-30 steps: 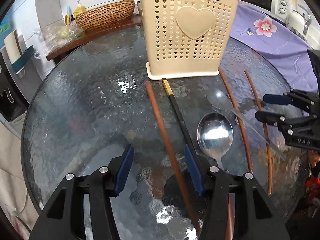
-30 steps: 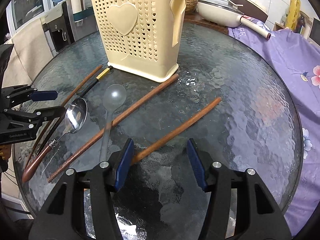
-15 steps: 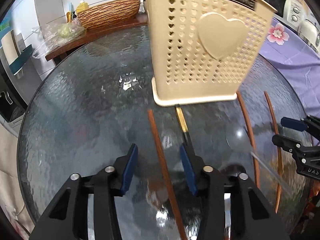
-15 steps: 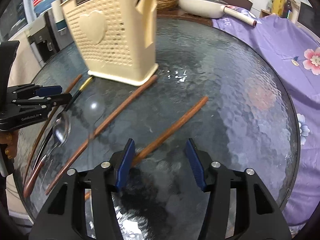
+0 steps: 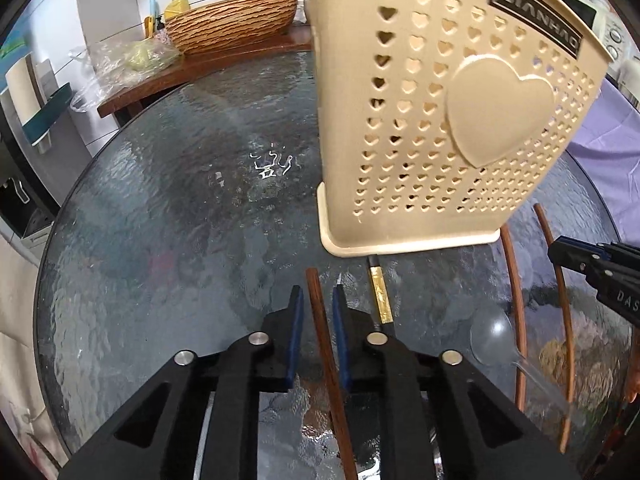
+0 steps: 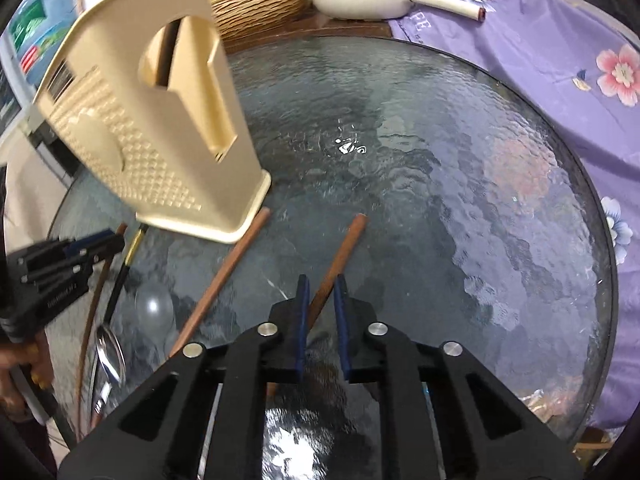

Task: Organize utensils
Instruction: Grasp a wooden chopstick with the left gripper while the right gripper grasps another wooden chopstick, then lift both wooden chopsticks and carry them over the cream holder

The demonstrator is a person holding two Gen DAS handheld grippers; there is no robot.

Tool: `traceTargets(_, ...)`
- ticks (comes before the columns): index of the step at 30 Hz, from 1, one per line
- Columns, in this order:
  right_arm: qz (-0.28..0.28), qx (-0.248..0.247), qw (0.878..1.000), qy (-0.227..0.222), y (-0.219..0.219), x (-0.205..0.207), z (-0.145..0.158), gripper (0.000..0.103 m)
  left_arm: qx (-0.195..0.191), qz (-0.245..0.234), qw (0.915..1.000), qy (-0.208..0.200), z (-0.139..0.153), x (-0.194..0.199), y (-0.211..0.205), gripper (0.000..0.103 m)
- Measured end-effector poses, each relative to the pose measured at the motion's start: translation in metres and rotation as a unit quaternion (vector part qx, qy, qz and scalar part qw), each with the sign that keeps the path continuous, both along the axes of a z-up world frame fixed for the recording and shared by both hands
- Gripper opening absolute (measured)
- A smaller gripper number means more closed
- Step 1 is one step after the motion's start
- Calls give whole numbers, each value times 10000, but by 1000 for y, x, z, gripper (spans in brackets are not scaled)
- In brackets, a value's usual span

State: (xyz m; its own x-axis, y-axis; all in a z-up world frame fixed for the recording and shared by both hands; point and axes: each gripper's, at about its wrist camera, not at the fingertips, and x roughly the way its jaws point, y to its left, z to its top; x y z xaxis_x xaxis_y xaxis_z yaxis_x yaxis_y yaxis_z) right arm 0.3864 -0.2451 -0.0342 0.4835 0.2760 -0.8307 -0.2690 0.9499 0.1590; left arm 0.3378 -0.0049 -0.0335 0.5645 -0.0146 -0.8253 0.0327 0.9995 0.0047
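A: Starting at the tongs: what is the left gripper (image 5: 317,288) doing?

B: Its jaws are closing. A dark brown chopstick (image 5: 321,320) runs lengthwise between the blue pads (image 5: 295,332). A thin sliver of table shows beside it, so the pads are not quite pressing on it.

A: And the right gripper (image 6: 321,278)?

B: Its pads are pressed together on the near end of a reddish-brown chopstick (image 6: 346,248). The stick's far end points out across the glass.

A: What lies just beside the left one?

B: A black chopstick with a gold band (image 5: 380,296), just to the right of the pads. Its tip reaches the foot of the cream utensil holder (image 5: 400,120).

A: Where is that holder?

B: It stands on the round textured-glass table (image 5: 160,260), right beyond both grippers and between them. It is pierced with small hearts, with one large heart on its face.

A: And the other utensils?

B: Further right in the left view is a clear plastic spoon (image 5: 490,336). Two thin brown chopsticks (image 5: 516,300) lie beside it. The right view adds a metal spoon (image 6: 110,352), near the table's edge.

A: What is beyond the table?

B: A woven basin (image 5: 232,20) and a white pan (image 6: 360,0) sit on a wooden counter. A purple flowered cloth (image 6: 560,60) is at the right.
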Motion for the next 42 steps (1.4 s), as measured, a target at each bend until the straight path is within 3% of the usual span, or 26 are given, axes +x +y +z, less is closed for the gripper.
traceTargets(15,-293,555,9980,92,-9,24,-4,8,-374,254,9990,-63,0,3,17,7)
traceTargets(22,-274,882,9953,-302,-16,23,16,7,-582,269,9976,-271,14,-1,22,7)
traceTargets(42,-20,1573,9764,-1482,-32,-15,96,7,-808,16,9889,-1244,87,-41,10,7)
